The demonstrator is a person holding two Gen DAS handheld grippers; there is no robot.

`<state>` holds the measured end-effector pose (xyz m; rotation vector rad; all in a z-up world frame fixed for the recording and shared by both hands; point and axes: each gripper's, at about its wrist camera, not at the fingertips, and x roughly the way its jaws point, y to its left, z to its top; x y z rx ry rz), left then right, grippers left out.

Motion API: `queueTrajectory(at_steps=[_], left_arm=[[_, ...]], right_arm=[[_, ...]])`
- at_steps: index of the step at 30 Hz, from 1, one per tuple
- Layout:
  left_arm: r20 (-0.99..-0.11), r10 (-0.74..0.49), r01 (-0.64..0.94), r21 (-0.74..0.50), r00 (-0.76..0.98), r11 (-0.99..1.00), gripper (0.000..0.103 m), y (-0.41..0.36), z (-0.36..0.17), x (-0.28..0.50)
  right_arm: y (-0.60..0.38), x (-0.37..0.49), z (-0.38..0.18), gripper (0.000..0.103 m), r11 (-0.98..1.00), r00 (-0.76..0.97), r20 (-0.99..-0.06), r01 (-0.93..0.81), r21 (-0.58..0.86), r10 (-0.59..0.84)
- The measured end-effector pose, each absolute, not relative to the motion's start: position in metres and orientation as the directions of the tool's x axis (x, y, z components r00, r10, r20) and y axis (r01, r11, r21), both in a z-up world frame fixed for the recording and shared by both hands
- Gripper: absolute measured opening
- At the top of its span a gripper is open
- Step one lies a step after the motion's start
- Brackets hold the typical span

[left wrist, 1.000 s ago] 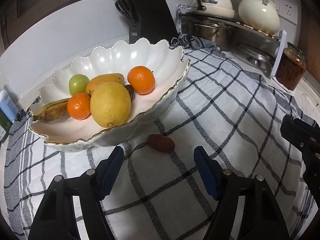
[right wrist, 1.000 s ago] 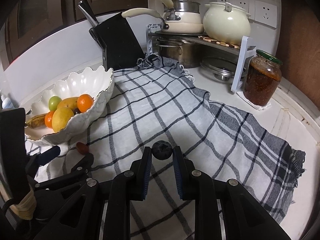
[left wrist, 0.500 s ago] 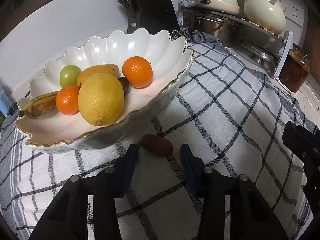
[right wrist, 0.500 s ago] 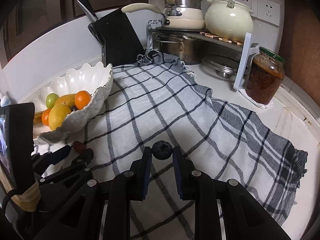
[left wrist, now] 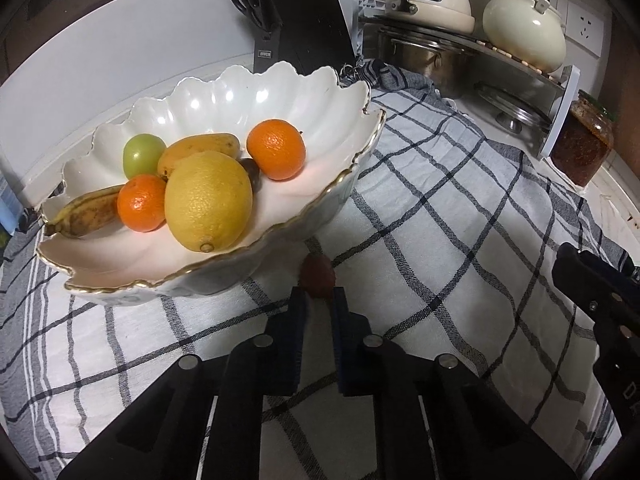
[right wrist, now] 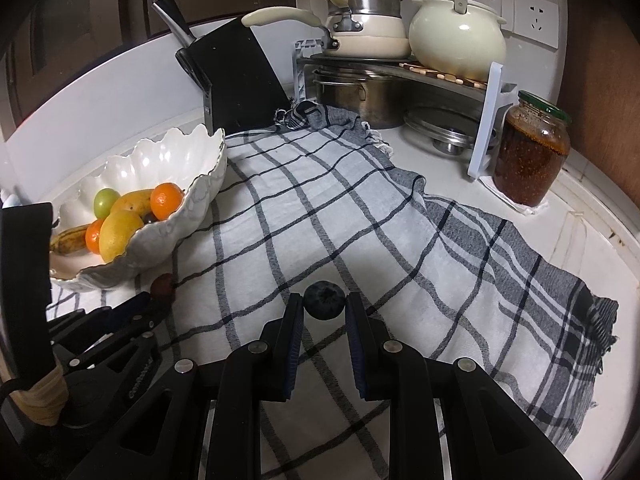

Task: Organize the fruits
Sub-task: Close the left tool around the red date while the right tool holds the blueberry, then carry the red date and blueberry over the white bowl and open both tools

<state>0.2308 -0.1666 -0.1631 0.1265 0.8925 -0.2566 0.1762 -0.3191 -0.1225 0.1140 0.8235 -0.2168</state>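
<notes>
Left gripper (left wrist: pixel 318 298) jaws closing on a small dark-red fruit (left wrist: pixel 317 273), likely a date or jujube; the fruit sits at the very fingertips, pads look to be touching its near end, grip shallow. Fruit lies on the checked cloth (left wrist: pixel 440 216) just beside the bowl (left wrist: pixel 360 152) foot, under the rim overhang. Judged light, small, smooth skin, oval, so it may squirt out of a tip pinch; better held across its short middle, deeper between the pads, modest squeeze since the flesh is probably soft. Right gripper (right wrist: pixel 324 307) pinches a blueberry (right wrist: pixel 324 306) between the fingertips, low over the cloth and well apart from the bowl. Berry is tiny, round, soft, bruises or bursts easily, waxy skin; hold at its widest girth, light force only. Bowl already carries a lemon (left wrist: pixel 208 200), two oranges (left wrist: pixel 276 148), a green fruit (left wrist: pixel 143 154), a mango (left wrist: pixel 200 148), a banana (left wrist: pixel 86 216) and a dark fruit half hidden behind the lemon. Bowl looks ceramic, scalloped thin rim, chip risk if a finger knocks it on the lift. Both small fruits should be set down low in the bowl; dropped, they would roll or bruise. Cloth is loose and may snag fingertips.
</notes>
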Motion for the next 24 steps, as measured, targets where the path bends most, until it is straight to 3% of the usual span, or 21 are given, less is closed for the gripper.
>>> queueTrajectory(at_steps=[2, 24], left_arm=[[-0.782, -0.178, 0.281, -0.004, 0.597, 0.96, 0.003, -0.165, -0.161, 0.229], [-0.764, -0.216, 0.316, -0.016, 0.608, 0.949, 0.002, -0.154, -0.153, 0.207]], right_arm=[[-0.319, 0.176, -0.122, 0.023, 0.972, 0.661, -0.736, 0.235, 0.02, -0.145], [-0.314, 0.17, -0.117, 0.023, 0.973, 0.67, -0.73, 0.227, 0.027, -0.136]])
